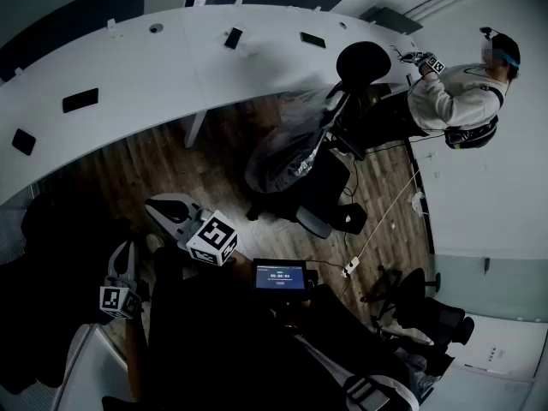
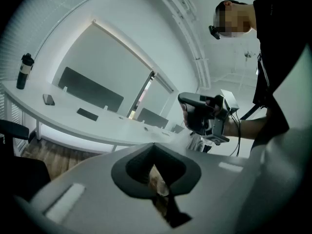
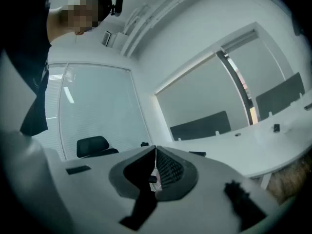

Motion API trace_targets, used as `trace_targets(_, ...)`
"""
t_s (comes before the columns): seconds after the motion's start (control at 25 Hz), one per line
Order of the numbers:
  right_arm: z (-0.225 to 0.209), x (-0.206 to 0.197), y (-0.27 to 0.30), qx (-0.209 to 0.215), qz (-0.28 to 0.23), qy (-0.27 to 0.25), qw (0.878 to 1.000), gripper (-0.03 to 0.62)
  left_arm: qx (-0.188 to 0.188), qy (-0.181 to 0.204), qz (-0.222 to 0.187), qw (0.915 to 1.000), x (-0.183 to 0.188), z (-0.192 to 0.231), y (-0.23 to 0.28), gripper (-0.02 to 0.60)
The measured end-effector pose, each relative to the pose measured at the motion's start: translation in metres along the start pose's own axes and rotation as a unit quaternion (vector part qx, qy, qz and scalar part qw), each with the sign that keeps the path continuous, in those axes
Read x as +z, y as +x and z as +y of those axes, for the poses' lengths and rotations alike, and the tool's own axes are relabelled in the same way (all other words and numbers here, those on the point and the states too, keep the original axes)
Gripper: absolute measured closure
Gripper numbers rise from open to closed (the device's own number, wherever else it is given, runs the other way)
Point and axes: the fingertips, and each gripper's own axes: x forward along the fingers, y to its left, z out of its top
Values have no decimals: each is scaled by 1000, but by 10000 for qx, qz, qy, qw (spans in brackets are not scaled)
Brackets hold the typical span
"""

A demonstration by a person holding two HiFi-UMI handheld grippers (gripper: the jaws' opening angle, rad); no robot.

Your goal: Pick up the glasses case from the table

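White curved table (image 1: 171, 67) spans the far side, with several dark flat things on it. The dark flat item (image 1: 80, 100) toward the left may be the glasses case, but I cannot tell for sure. The left gripper (image 2: 153, 145) and right gripper (image 3: 155, 148) both have jaws pressed together on nothing. They are held near the body over the wooden floor (image 1: 171, 165), well apart from the table, likely a ready pose before any reach.

I've got my left gripper (image 2: 154, 147) and right gripper (image 3: 155, 150) both roughly level, jaws pressed together, nothing in either
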Motion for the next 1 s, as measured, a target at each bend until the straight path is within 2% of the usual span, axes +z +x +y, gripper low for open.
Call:
trace_targets(0.32,29,18,90,313,46,-499,9983,585,378,73,-146,9992,39,95,-32,578)
trace_targets(0.44,36,18,110,398,105,-623,9972,585,421,-32,-261,9988,53,112,-36,578)
trace_targets(0.56,37,16,129,458,116,-659,9967,585,464,39,-266,9986,59,132,-37,578)
trace_targets(0.76,29,17,156,672,122,-622,9957,585,607,44,-278,9978,75,146,-31,578)
trace_targets(0.88,10,19,173,720,123,-619,9954,585,692,194,-285,9970,81,158,-20,578)
trace_targets(1.0,-11,18,188,743,192,-600,9952,585,832,56,-397,9957,99,165,-3,578)
